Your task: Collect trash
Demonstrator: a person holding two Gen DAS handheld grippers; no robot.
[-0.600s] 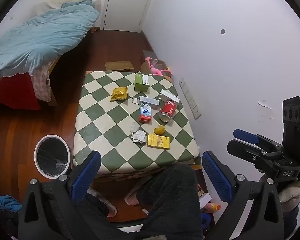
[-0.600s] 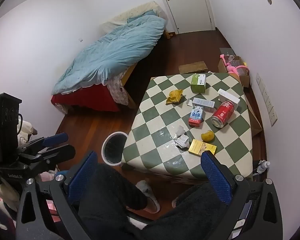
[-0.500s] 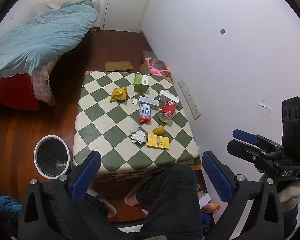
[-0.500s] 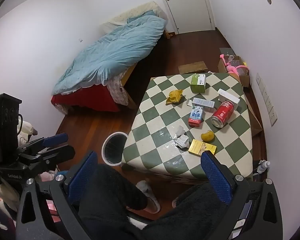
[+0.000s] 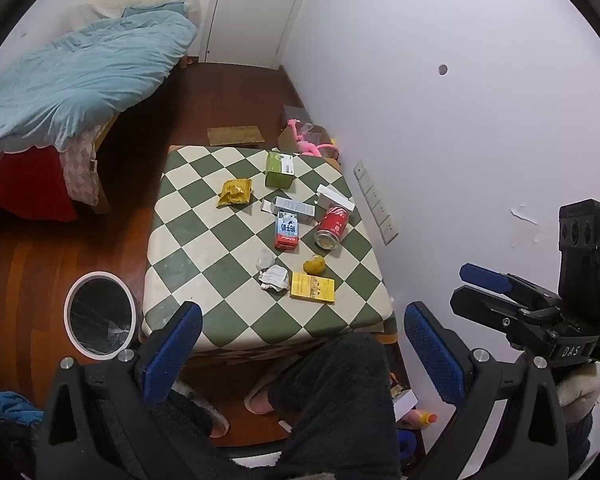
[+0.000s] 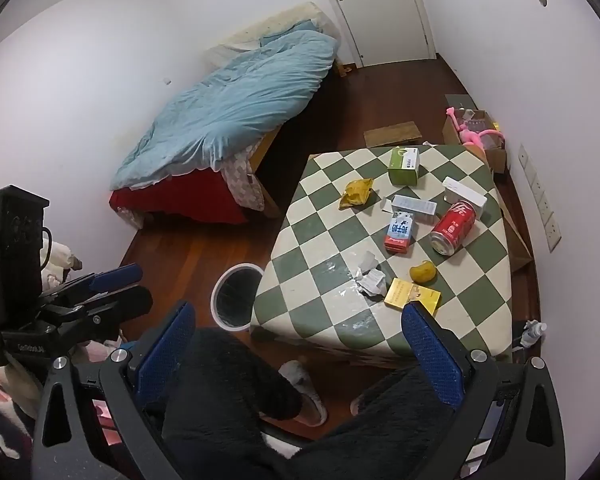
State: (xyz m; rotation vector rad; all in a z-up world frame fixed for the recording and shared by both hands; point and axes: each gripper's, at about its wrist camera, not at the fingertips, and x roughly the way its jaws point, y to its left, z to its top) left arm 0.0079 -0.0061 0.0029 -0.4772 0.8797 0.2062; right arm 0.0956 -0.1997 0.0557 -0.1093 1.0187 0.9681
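Trash lies scattered on a green-and-white checked table (image 5: 188,248) (image 6: 312,280): a red can (image 5: 332,226) (image 6: 454,228) on its side, a yellow box (image 5: 312,287) (image 6: 412,294), crumpled paper (image 5: 274,277) (image 6: 370,280), a milk carton (image 5: 287,229) (image 6: 399,230), a yellow wrapper (image 5: 234,193) (image 6: 356,193) and a green box (image 5: 279,169) (image 6: 404,166). A white-rimmed bin (image 5: 99,315) (image 6: 236,294) stands on the floor at the table's left. My left gripper (image 5: 302,354) and right gripper (image 6: 300,354) hang open and empty, high above the person's knees, short of the table.
A bed with a blue duvet (image 5: 72,80) (image 6: 236,108) fills the far left. A cardboard box with a pink toy (image 5: 310,142) (image 6: 478,132) sits behind the table by the right wall. A small bottle (image 6: 534,330) stands on the floor at the table's right. A door (image 5: 252,12) closes the far end.
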